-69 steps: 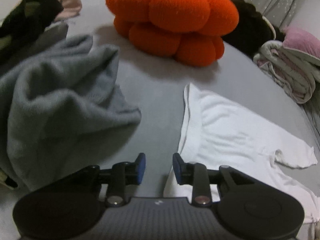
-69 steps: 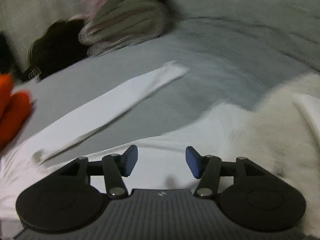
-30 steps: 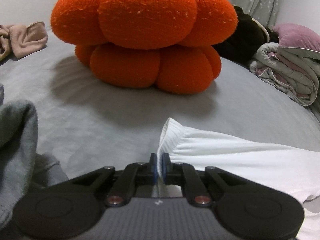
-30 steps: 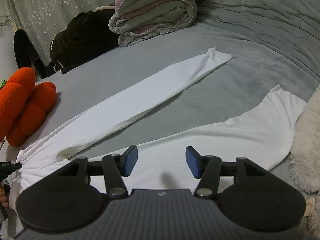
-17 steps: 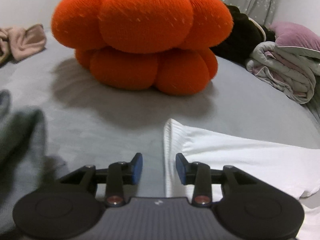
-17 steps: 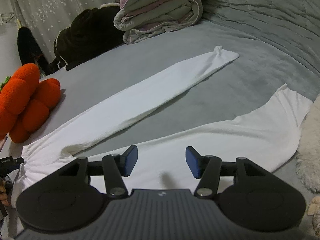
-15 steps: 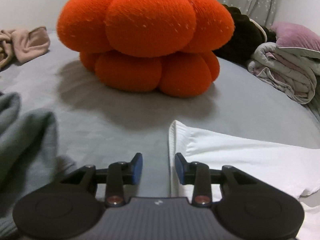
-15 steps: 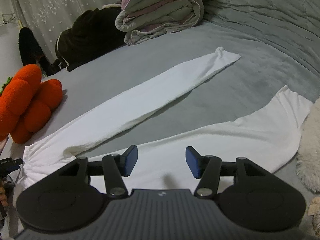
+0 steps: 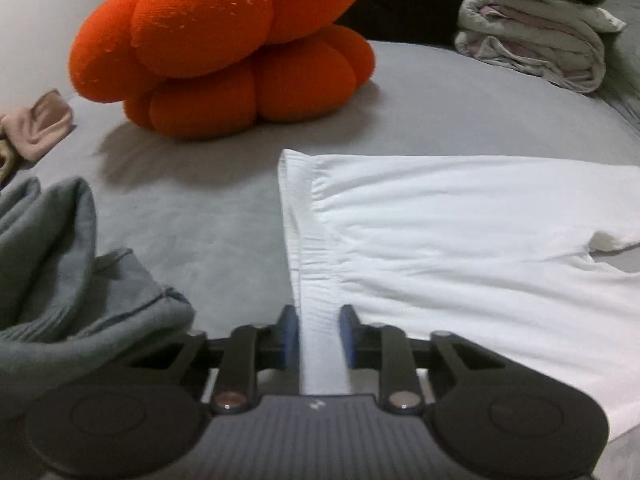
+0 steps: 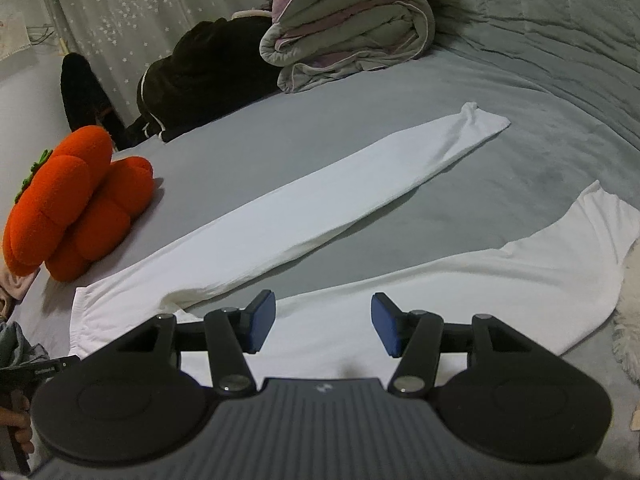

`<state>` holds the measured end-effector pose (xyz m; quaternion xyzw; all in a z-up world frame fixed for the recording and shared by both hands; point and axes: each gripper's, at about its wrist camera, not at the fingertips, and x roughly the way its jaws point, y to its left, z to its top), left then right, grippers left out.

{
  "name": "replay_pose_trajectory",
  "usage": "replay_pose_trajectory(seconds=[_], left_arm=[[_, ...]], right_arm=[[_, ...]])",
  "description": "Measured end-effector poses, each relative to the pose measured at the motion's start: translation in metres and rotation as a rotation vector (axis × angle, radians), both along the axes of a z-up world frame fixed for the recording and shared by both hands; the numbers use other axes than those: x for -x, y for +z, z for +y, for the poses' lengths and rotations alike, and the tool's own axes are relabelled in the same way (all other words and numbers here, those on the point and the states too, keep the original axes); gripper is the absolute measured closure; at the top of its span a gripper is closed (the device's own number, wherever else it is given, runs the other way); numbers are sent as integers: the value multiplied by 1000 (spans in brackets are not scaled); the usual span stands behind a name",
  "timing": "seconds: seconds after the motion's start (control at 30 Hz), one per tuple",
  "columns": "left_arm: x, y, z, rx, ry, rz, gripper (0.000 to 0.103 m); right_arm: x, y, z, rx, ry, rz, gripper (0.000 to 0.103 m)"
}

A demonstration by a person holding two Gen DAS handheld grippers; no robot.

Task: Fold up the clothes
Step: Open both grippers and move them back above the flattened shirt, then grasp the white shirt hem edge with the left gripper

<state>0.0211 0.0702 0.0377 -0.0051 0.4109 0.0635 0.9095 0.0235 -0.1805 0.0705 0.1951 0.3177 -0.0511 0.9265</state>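
White long pants [image 9: 460, 240] lie flat on the grey bed [image 9: 460, 108], with their ribbed waistband [image 9: 304, 220] running toward me. My left gripper [image 9: 318, 336] straddles the waistband's near stretch. Its jaws are closing, the band lies between the blue pads, and I see no pinch in it. In the right wrist view both legs of the pants [image 10: 280, 220] spread out to the right. My right gripper [image 10: 324, 322] hangs open over the near leg, holding nothing.
An orange pumpkin cushion [image 9: 224, 48] sits just beyond the waistband. A crumpled grey garment [image 9: 60, 272] lies at the left of my left gripper. A folded duvet [image 10: 348, 24] and a dark garment [image 10: 200, 72] sit at the far edge. White fluffy fabric [image 10: 630, 320] shows at the right.
My left gripper let go of the waistband's far corner, opened, slid nearer along the band with a roll, and its jaws now narrow around it. The right gripper stayed put, open.
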Motion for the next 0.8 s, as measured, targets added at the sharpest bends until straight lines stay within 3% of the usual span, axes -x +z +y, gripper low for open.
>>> replay_pose_trajectory(seconds=[0.1,0.47,0.67,0.73,0.8], left_arm=[[1,3,11,28,30,-9,98],[7,6,21,77,72,-32,99],[5,1,15,38,45,-16,91],[5,3,20,72,57,-14,80],[7,6,26,113,73,-14,75]], right_arm=[[0,1,1,1,-1,-5,46],[0,3,4,-1,0,-11,46],[1,2,6,0,7,-3,46],[0,2,6,0,8,1,46],[0,1,6,0,10,5,46]])
